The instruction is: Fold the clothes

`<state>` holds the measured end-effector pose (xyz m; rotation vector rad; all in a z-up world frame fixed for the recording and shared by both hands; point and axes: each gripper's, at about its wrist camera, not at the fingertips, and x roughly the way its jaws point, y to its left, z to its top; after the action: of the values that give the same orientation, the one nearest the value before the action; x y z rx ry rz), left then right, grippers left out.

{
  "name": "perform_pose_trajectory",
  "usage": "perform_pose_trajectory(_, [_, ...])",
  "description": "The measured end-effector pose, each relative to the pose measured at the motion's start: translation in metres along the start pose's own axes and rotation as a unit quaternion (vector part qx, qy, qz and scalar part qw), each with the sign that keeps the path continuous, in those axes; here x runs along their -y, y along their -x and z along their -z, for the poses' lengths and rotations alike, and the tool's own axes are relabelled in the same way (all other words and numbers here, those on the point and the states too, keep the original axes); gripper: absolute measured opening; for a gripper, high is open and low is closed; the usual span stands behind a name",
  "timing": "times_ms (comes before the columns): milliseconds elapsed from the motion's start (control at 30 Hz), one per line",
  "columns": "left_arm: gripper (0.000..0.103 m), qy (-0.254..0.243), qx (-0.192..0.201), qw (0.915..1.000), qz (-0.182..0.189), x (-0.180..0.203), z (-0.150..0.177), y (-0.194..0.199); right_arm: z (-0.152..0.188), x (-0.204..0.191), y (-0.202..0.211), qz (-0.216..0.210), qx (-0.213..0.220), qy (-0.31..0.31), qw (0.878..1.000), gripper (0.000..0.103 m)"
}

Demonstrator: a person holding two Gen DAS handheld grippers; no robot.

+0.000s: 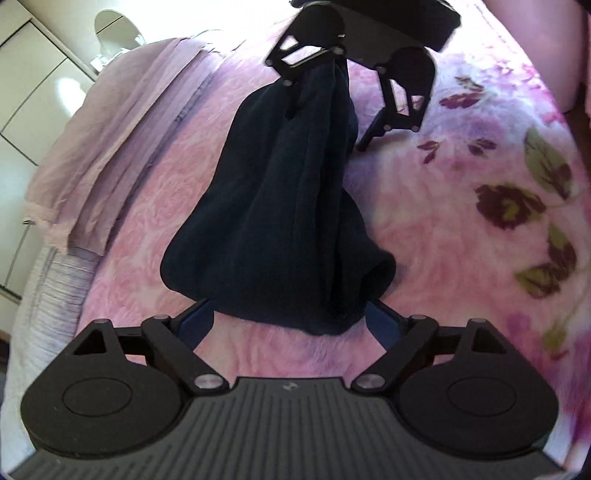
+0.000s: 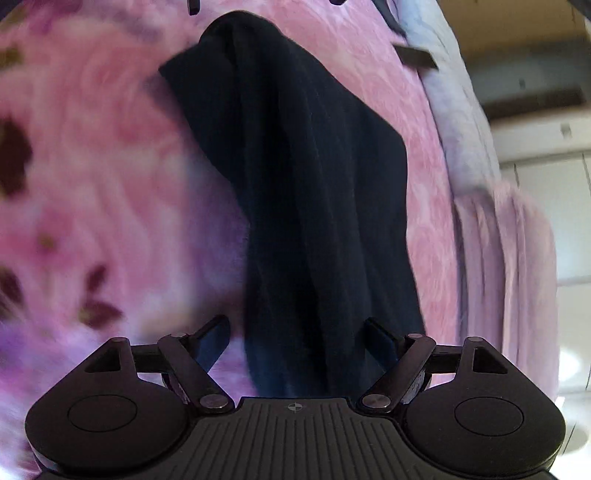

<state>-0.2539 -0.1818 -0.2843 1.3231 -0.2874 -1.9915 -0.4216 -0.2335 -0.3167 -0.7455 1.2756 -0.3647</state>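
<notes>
At the far left of the left wrist view stand glossy cream cabinet doors (image 1: 40, 92), with a small oval mirror (image 1: 114, 27) on a stand catching bright light behind the bed's edge. Just right of them a pale lilac folded sheet (image 1: 107, 147) lies along the edge of the bed, with a grey-white striped cloth (image 1: 55, 291) hanging below it. The bed is covered by a fluffy pink blanket with purple flowers and green leaves (image 1: 461, 221); the flower print fills its right side, and the left part is plain pink.

In the middle, the dark navy knit garment (image 1: 280, 206) is stretched in a bunched strip between the two tools, raised above the blanket. The left gripper (image 1: 291, 317) has its jaws set wide, the garment's near end lying between them; whether the pads press it I cannot tell. At the top, the right gripper (image 1: 352, 107) stands with jaws also spread, the garment's far end hanging by one finger.

In the right wrist view, blurred, the same garment (image 2: 314, 203) runs from between the right gripper's (image 2: 295, 339) wide jaws to the far end. The blanket (image 2: 110, 184) lies left, the lilac sheet (image 2: 517, 277) right, then pale cabinets (image 2: 554, 184).
</notes>
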Motion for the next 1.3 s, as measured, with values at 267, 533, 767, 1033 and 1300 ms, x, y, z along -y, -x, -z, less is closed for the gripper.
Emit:
perform_pose_trajectory(267, [0.095, -0.048, -0.017, 0.9976, -0.048, 0.041, -0.034, -0.034, 0.015, 0.049, -0.013, -0.039, 0.020, -0.084, 0.996, 0.046])
perform_pose_trajectory(533, [0.095, -0.053, -0.016, 0.9951, -0.082, 0.042, -0.046, -0.030, 0.001, 0.100, -0.002, -0.087, 0.018, -0.146, 0.985, 0.032])
perform_pose_trajectory(767, [0.097, -0.053, -0.042, 0.9914, -0.112, 0.041, -0.049, -0.045, -0.004, 0.127, 0.006, -0.119, 0.014, -0.200, 0.972, 0.031])
perform_pose_trajectory(1033, [0.041, -0.031, -0.058, 0.9937, -0.090, 0.013, -0.046, -0.035, -0.013, 0.120, 0.023, -0.114, 0.010, -0.192, 0.975, 0.030])
perform_pose_trajectory(1300, [0.035, -0.046, -0.043, 0.9957, -0.067, -0.009, -0.043, -0.009, -0.018, 0.110, 0.031, -0.113, 0.004, -0.206, 0.972, 0.029])
